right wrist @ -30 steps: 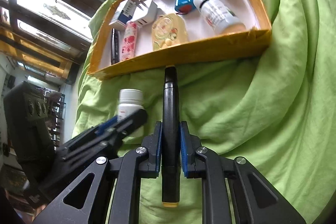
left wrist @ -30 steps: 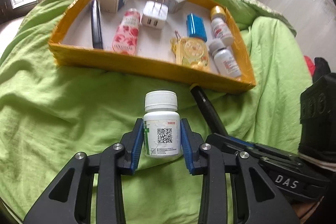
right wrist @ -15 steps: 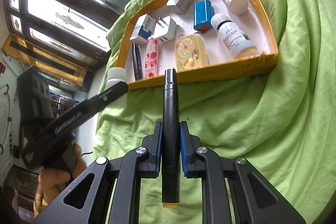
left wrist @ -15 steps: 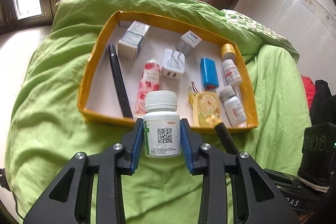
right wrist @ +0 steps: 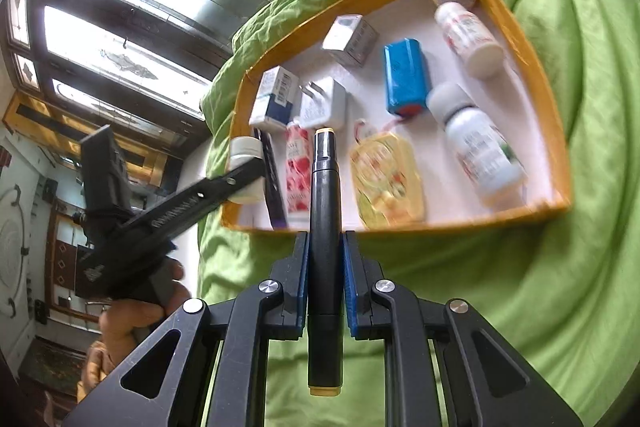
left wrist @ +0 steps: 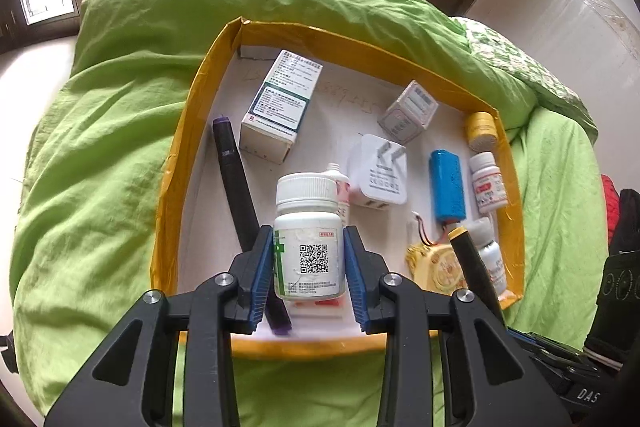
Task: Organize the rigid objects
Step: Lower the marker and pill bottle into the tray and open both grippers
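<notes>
My left gripper [left wrist: 308, 259] is shut on a white pill bottle [left wrist: 308, 239] with a QR label, held upright above the near left part of the yellow-rimmed tray [left wrist: 172, 187]. My right gripper [right wrist: 324, 263] is shut on a black marker [right wrist: 325, 227] with yellow ends, held over the tray's near wall [right wrist: 460, 223]. The marker tip also shows in the left wrist view [left wrist: 468, 259]. The pill bottle [right wrist: 245, 163] and the left gripper's finger show at the tray's left corner in the right wrist view.
The tray holds a dark pen [left wrist: 236, 195], a medicine box [left wrist: 280, 107], a white charger [left wrist: 380, 171], a blue battery [left wrist: 447, 187], a floral tube [right wrist: 298, 175], a yellow pouch [right wrist: 386, 179], small bottles [right wrist: 480, 143] and a grey box [left wrist: 408, 111]. Green bedding [left wrist: 100, 147] surrounds it.
Both grippers have moved forward and up over the tray with their loads. The pill bottle now hangs above the tray floor, and the marker tip reaches past the near wall.
</notes>
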Motion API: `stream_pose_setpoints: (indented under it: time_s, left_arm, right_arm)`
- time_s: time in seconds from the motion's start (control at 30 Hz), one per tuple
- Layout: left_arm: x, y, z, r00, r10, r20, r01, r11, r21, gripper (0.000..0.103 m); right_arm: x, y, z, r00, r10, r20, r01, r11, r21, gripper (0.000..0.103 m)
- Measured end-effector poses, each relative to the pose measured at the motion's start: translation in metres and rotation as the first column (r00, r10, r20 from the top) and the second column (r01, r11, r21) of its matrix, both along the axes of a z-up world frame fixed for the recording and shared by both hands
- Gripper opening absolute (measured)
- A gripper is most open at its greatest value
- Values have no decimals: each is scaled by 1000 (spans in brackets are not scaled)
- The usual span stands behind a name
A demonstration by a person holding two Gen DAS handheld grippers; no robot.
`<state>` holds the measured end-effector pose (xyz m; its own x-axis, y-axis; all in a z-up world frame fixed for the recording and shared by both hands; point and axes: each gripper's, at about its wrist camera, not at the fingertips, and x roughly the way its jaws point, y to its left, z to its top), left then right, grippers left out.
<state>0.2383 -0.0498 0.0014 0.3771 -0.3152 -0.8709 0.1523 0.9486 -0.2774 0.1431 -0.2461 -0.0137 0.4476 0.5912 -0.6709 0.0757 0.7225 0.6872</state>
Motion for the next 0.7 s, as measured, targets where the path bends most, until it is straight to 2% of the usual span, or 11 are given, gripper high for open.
stream_pose_setpoints:
  time_s: [0.1,0.23,0.4,0.53,0.7]
  left_arm:
    - [15,3,-8,1000,17,-6,-17,1000,6,31]
    - [32,7,-14,999,39,-12,-40,999,-26,31]
    - [45,-4,-22,1000,-4,6,3,999,33,31]
    - [43,-8,-22,999,-18,33,16,998,53,32]
    - [33,-9,-21,997,-35,72,29,995,93,32]
  right_arm:
    - [18,6,-4,1000,1,-23,-1,1000,12,14]
    - [38,12,-17,998,-3,-63,5,1000,27,14]
    - [54,15,-30,995,-27,-93,29,999,26,14]
    - [62,14,-36,994,-47,-102,51,998,37,14]
    - [68,20,-35,997,-44,-65,44,999,-5,14]
